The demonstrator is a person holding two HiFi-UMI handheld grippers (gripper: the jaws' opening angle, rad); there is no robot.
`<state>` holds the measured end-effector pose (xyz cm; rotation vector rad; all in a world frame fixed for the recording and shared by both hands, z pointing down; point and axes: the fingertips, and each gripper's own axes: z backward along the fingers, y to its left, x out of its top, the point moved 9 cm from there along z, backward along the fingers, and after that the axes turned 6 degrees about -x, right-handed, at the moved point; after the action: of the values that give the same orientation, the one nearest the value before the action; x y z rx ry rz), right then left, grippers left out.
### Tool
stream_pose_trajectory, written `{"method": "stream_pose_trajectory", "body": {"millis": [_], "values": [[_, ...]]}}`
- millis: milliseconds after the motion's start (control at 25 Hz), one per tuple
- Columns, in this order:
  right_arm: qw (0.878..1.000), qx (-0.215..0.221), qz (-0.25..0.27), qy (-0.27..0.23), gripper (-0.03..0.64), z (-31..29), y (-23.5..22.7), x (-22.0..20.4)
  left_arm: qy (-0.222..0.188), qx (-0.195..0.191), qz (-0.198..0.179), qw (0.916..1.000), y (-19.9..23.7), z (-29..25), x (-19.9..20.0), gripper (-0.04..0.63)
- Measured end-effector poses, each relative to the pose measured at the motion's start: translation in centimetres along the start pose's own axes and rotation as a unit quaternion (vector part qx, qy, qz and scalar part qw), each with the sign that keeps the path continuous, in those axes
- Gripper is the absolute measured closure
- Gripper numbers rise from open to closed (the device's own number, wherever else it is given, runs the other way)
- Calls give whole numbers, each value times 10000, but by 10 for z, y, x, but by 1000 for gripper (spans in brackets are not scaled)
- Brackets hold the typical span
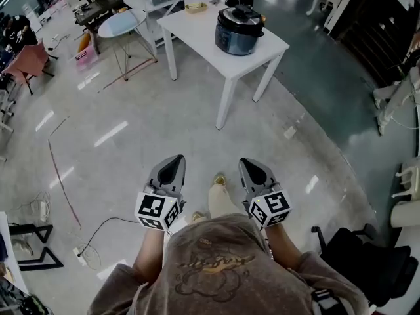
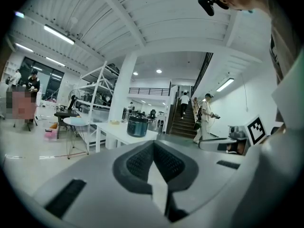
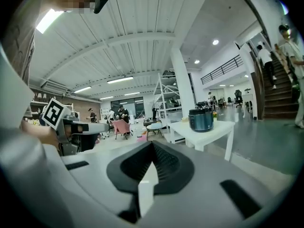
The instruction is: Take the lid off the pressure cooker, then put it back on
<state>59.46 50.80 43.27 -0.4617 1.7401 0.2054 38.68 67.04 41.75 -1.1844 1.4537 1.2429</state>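
1. Shirt of the person fills the bottom of the head view, with both forearms reaching forward from it.
2. Left gripper is held out over the floor, a marker cube at its rear. In the left gripper view its jaws are pressed together and nothing sits between them.
3. Right gripper is beside it at about the same height, apart from it, with its own cube. In the right gripper view its jaws also meet tip to tip, with nothing in them.
4. A light shoe tip shows between the two grippers.
5. A thin cable trails over the glossy floor to the left of the left gripper.
6. Well ahead of both grippers stands a white table.
7. The cooker stands on the table's right part, near its front edge, upright. Both gripper views show it small and far off.
8. The lid sits on the cooker, dark, with a handle on top.
9. Left of the white table is a round table; a pink chair is further left.
10. Farthest back, the left gripper view shows stairs with two people on or beside them.
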Motion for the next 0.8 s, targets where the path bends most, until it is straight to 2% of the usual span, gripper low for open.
{"method": "stream_pose_trajectory", "body": {"millis": [360,800], "values": [[9999,144,-27,-47,621,-64,-13,15,-16,136,-4,9999,45,-35,7,591],[9996,272,-59,-26,621,-173,-56,44,16,215,-5,9998,115,-120,34,591]]}}
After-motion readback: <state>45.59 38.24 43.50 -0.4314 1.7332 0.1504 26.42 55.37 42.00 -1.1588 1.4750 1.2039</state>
